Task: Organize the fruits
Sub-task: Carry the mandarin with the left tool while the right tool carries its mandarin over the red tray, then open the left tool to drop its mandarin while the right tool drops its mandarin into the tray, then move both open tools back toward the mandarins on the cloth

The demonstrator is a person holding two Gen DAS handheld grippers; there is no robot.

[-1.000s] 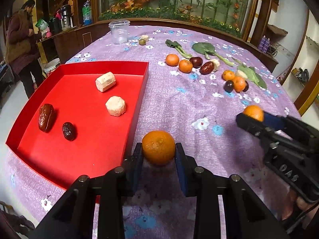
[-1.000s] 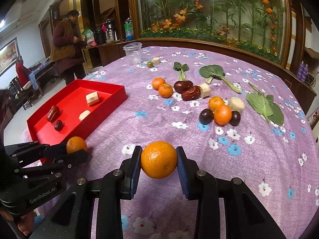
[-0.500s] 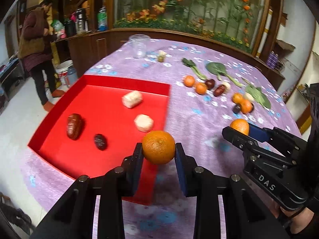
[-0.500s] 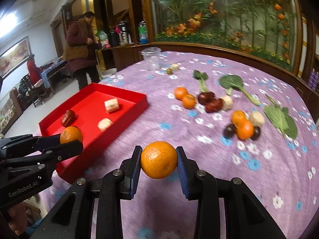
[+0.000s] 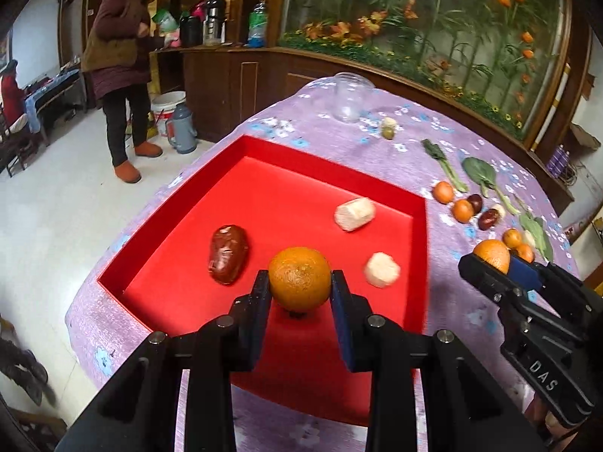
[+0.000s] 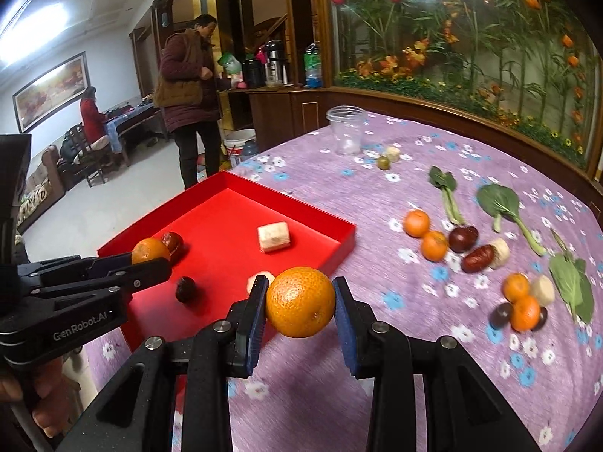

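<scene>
One mandarin [image 5: 299, 278] is pinched by the left gripper [image 5: 300, 290] above the red tray [image 5: 420, 248], near its front edge. A second mandarin [image 6: 300, 302] is clamped by the right gripper [image 6: 299, 310] just outside the tray's right wall. If dropped from height, either could be sent rolling into the red date [image 5: 228, 254] or over the wall.
</scene>
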